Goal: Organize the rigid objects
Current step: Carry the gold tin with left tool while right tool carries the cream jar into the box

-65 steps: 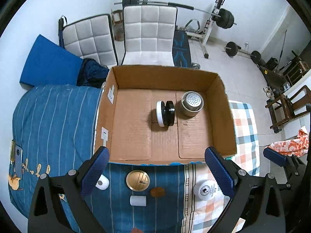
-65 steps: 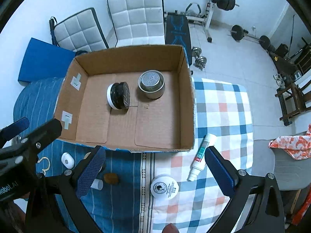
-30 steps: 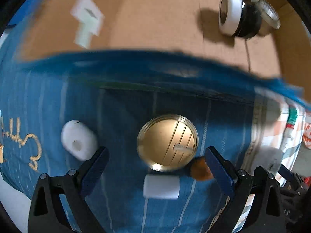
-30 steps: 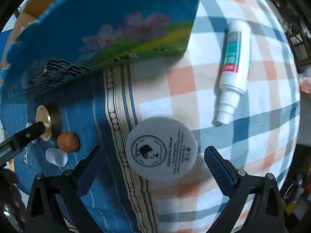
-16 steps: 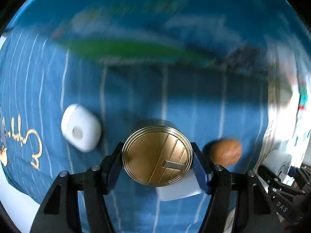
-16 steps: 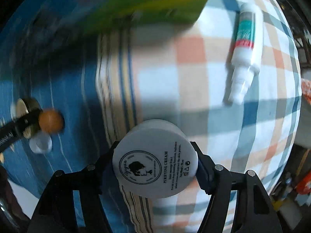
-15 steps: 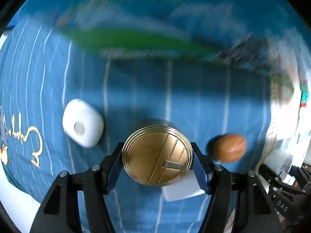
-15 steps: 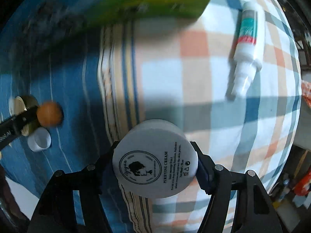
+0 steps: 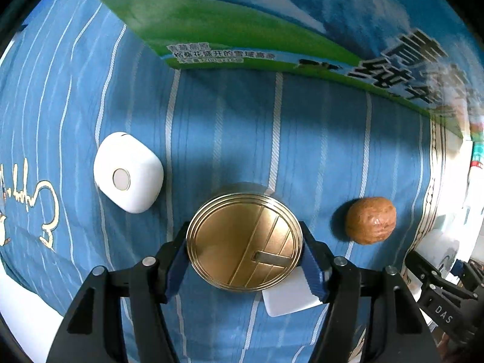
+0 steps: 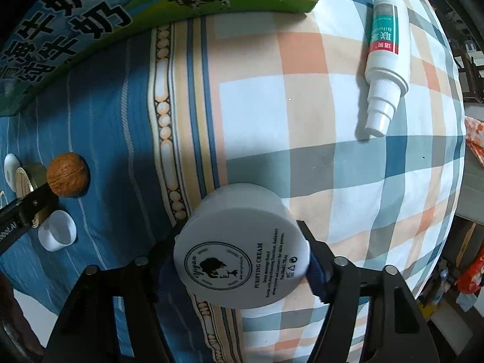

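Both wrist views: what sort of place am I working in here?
Probably a home bedroom: a bed surface under a striped blue sheet and checked bedding, with a cream jar and a spray bottle lying around.

one gold tin (image 9: 244, 242), one white cream jar (image 10: 242, 252), one walnut (image 9: 371, 220), one white spray bottle (image 10: 383, 60), one rounded white case (image 9: 128, 171), one small white cap (image 10: 57, 230), one printed carton (image 9: 272, 24), and two grippers, the left gripper (image 9: 244, 260) and the right gripper (image 10: 242, 269).
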A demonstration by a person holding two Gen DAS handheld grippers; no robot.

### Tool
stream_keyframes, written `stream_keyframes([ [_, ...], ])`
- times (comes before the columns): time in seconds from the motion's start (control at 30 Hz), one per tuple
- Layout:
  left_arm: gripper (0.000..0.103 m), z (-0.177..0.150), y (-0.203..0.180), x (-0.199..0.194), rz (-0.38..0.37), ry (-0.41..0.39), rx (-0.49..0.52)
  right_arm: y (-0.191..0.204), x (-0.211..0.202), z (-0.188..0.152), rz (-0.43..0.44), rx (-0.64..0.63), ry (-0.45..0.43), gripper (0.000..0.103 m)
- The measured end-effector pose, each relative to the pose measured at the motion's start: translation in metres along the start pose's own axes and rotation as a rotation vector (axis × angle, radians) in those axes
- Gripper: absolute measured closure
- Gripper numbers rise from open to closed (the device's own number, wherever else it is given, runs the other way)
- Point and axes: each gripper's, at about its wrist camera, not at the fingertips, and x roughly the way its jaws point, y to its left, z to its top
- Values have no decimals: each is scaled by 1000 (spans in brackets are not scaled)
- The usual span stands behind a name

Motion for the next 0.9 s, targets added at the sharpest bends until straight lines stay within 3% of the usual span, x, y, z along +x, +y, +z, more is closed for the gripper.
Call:
stream_keyframes([
  [0.33, 40, -22, -2, -39, 3, -74, -2, -6, -31, -21, 85, -36, -31, 32],
  [0.67, 40, -49, -31, -121, -128, -194, 70, -6, -103, -33, 182, -100, -118, 32],
  [0.9, 40, -19, -49, -184, -209, -269, 108, -14, -166, -14, 228, -115, -199, 32],
])
